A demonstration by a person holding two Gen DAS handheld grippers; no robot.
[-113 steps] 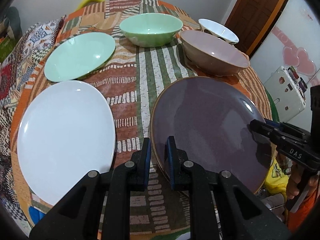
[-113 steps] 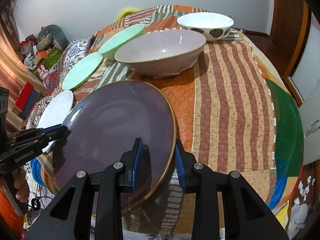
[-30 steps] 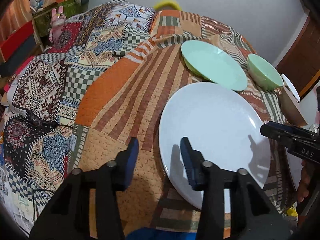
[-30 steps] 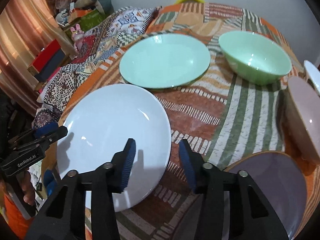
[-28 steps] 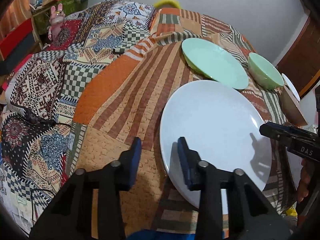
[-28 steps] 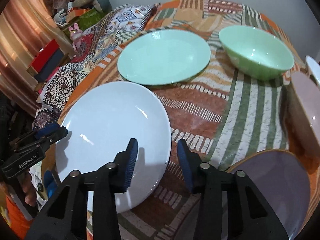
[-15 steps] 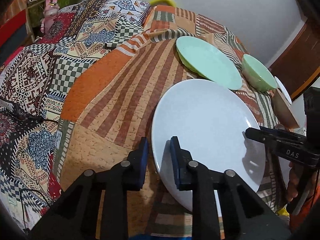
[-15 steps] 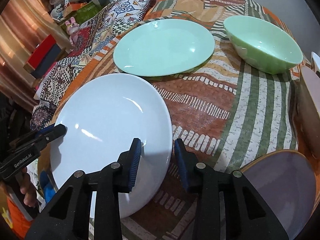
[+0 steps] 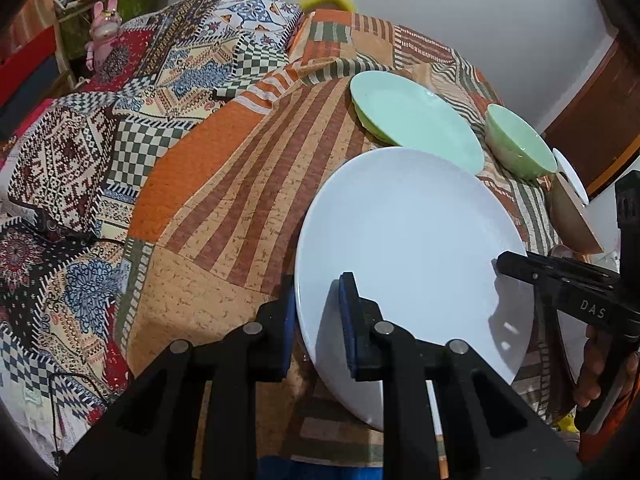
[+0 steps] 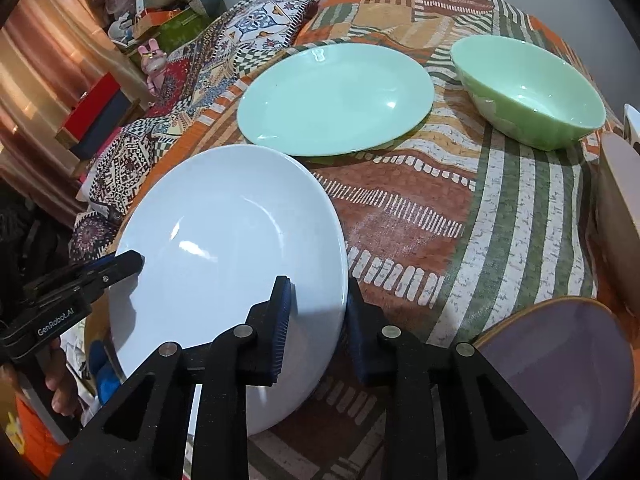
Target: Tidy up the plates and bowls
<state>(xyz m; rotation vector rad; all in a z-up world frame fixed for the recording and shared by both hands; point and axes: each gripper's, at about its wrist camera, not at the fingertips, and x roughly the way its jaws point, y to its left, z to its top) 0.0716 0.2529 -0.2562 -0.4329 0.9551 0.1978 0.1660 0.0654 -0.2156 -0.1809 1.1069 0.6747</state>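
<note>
A large white plate (image 9: 408, 240) (image 10: 224, 248) lies on the patchwork tablecloth at the near edge. My left gripper (image 9: 316, 292) is shut on its left rim, one pad on top and one underneath. My right gripper (image 10: 318, 296) straddles the opposite rim; its jaws are closing and its pads pinch the plate edge. Each wrist view shows the other gripper's tip at the far side of the plate: the right gripper (image 9: 505, 261) and the left gripper (image 10: 134, 259). A purple plate (image 10: 560, 380) lies to the right.
Behind the white plate sit a mint green plate (image 10: 332, 96) (image 9: 412, 124) and a green bowl (image 10: 532, 92) (image 9: 520, 140). A pinkish-brown bowl (image 10: 616, 208) and a white bowl (image 9: 572, 172) stand at the right edge. Boxes and toys crowd the far left.
Both grippers left the purple plate and now sit at the white plate. Over the last second their jaws narrowed from wide apart onto its opposite rims.
</note>
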